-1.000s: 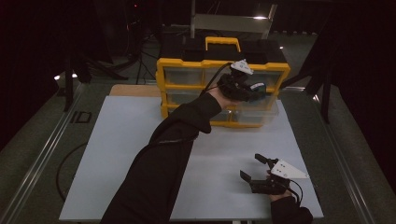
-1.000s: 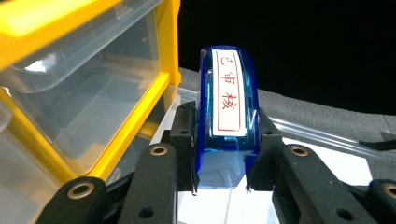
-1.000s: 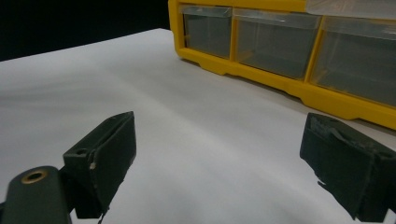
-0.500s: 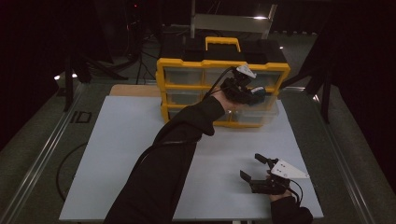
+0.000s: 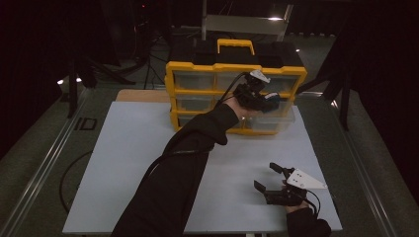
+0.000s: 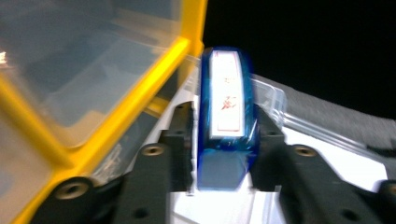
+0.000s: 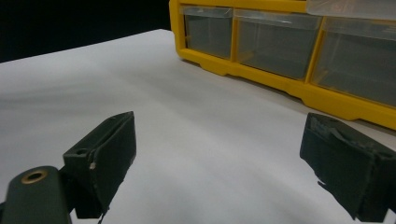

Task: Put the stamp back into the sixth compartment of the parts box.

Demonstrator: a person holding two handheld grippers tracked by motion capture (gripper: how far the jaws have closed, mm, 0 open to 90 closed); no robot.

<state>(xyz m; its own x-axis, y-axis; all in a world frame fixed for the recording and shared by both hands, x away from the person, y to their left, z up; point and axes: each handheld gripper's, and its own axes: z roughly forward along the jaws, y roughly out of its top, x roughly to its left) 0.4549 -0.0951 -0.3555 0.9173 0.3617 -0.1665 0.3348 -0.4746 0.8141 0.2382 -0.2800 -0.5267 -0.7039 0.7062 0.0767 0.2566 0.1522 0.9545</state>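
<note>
A yellow drawer organizer (image 5: 197, 94) stands at the back of the white table (image 5: 128, 148). Its lower right clear drawer (image 5: 277, 121) is pulled out. My left gripper (image 5: 267, 101) hovers over that drawer, shut on a small blue pack (image 5: 272, 97). In the left gripper view the blue pack (image 6: 227, 107), with a white label, stands upright between the jaws beside the organizer's yellow frame (image 6: 116, 107) and above the clear drawer's rim (image 6: 275, 98). My right gripper (image 5: 265, 176) rests open near the front right of the table, with nothing between its fingers (image 7: 105, 154).
The organizer's bottom row of clear drawers (image 7: 280, 46) faces the right gripper across bare white tabletop. A yellow carry handle (image 5: 236, 47) sits on the organizer's top. A black cable (image 5: 74, 173) loops off the table's left edge. Dark floor surrounds the table.
My left gripper has shifted slightly right and down with the blue pack, closer over the pulled-out drawer. The right gripper has stayed where it was.
</note>
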